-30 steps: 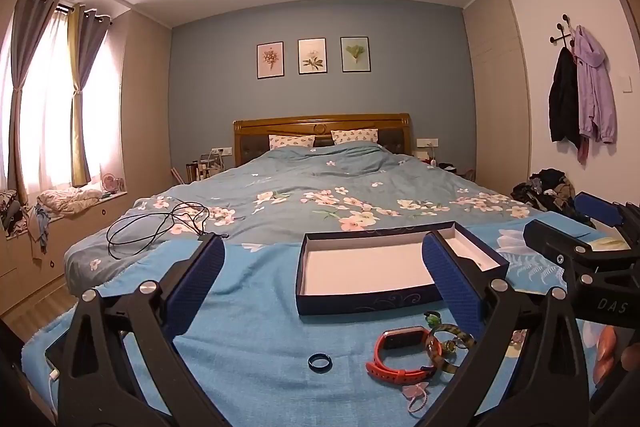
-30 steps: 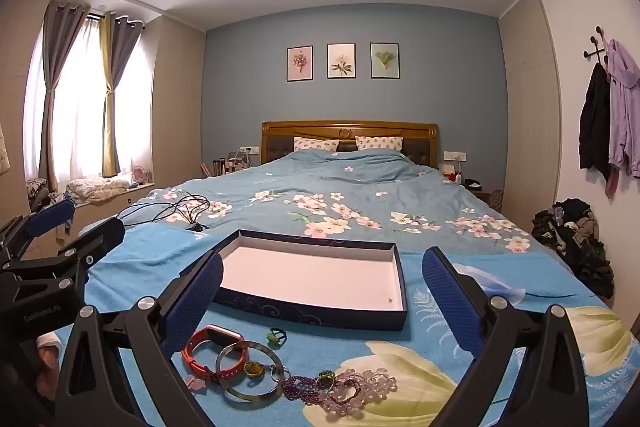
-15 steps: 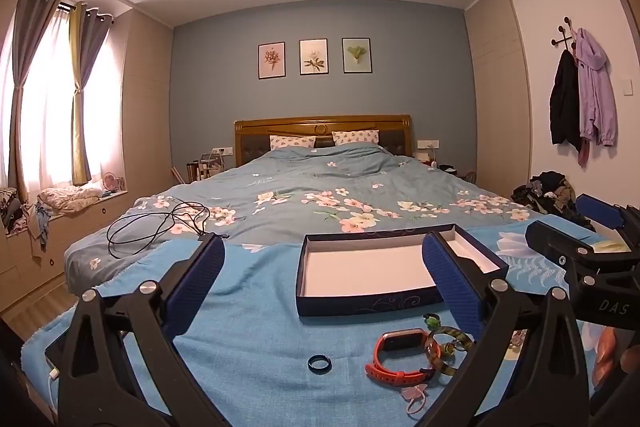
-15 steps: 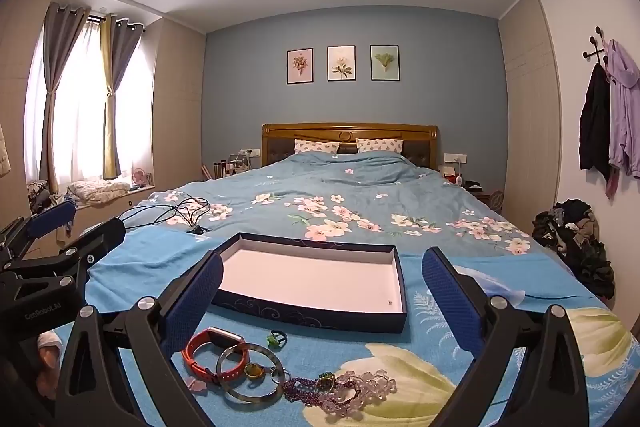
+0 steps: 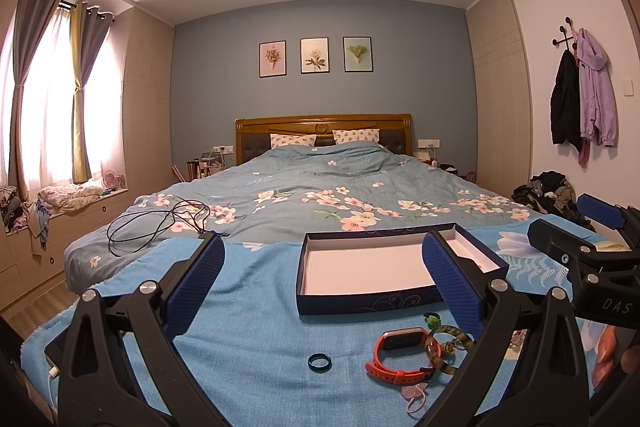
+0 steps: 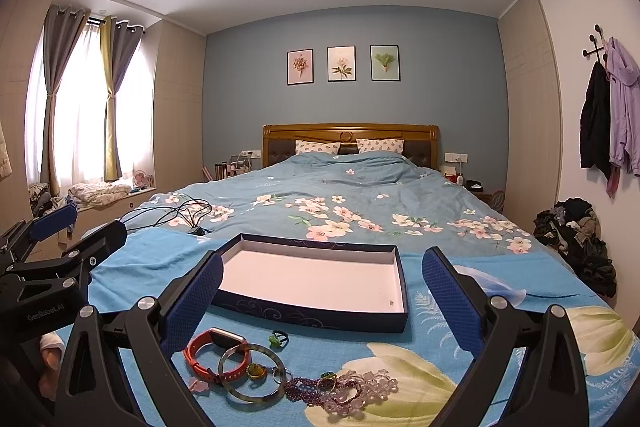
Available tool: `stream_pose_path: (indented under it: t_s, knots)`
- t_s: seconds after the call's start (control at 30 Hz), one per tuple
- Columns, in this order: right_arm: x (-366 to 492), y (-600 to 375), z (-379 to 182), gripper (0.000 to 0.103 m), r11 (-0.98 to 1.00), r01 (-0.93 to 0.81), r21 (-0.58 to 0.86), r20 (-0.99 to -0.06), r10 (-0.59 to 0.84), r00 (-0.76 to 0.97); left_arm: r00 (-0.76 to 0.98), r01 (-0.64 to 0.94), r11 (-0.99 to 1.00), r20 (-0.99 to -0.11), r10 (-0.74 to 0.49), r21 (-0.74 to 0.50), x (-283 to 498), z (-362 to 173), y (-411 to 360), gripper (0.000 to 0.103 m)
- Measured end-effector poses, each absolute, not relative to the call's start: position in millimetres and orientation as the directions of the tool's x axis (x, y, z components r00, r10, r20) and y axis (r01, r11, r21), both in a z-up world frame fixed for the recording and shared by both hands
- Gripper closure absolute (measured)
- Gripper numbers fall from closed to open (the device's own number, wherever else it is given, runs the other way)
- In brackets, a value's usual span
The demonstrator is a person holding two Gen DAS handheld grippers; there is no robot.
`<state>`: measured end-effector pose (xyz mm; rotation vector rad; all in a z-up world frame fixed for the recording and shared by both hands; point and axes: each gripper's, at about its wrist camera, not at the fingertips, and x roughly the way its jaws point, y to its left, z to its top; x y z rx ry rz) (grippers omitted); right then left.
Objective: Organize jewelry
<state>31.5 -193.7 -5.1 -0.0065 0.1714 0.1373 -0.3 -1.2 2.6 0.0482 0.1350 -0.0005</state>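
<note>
An open dark-blue box [image 5: 366,269] [image 6: 316,281] with a white floor lies on the blue blanket. In front of it sits loose jewelry: a black ring [image 5: 319,361], an orange watch band [image 5: 394,351] [image 6: 212,351], a mottled bangle [image 5: 442,343] [image 6: 250,375], a small green ring [image 6: 279,338], a pink charm [image 5: 414,393] and purple and clear bead bracelets [image 6: 344,389]. My left gripper [image 5: 322,283] hangs open above the ring and watch. My right gripper [image 6: 320,295] hangs open above the jewelry, before the box. Neither holds anything.
A black cable [image 5: 160,223] lies coiled on the floral duvet at the left. The other gripper shows at each view's edge, held by a hand [image 5: 612,355]. A clothes pile [image 6: 576,239] sits by the right wall; a window bench [image 5: 60,203] runs left.
Both views have shifted very slightly; the grippers stay open and the jewelry and box have not moved.
</note>
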Motion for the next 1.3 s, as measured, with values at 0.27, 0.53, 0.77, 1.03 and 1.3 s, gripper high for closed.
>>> stream_pose_path:
  t_s: [0.27, 0.53, 0.77, 1.03, 1.3]
  knots:
    - [31, -193, -7, 0.007, 0.990, -0.139, 0.007, -0.168, 0.138, 0.976, 0.990, 0.001, 0.999, -0.138, 0.005, 0.047, 1, 3, -2, 0.006]
    - [31, -192, -8, 0.007, 0.990, -0.141, 0.009, -0.169, 0.140, 0.976, 0.990, 0.001, 0.999, -0.138, 0.006, 0.048, 0, 2, -1, 0.006]
    - [30, -192, -8, 0.007, 0.990, -0.141, 0.012, -0.168, 0.141, 0.976, 0.990, 0.003, 0.999, -0.141, 0.003, 0.048, 0, 3, -6, 0.006]
    - [30, -193, -8, 0.007, 0.989, -0.144, 0.017, -0.169, 0.145, 0.975, 0.990, 0.001, 0.999, -0.141, 0.006, 0.045, 0, 0, -2, 0.006]
    - [29, -192, -9, 0.007, 0.989, -0.144, 0.021, -0.173, 0.145, 0.974, 0.990, 0.004, 0.999, -0.144, 0.002, 0.043, -1, 0, -2, 0.006]
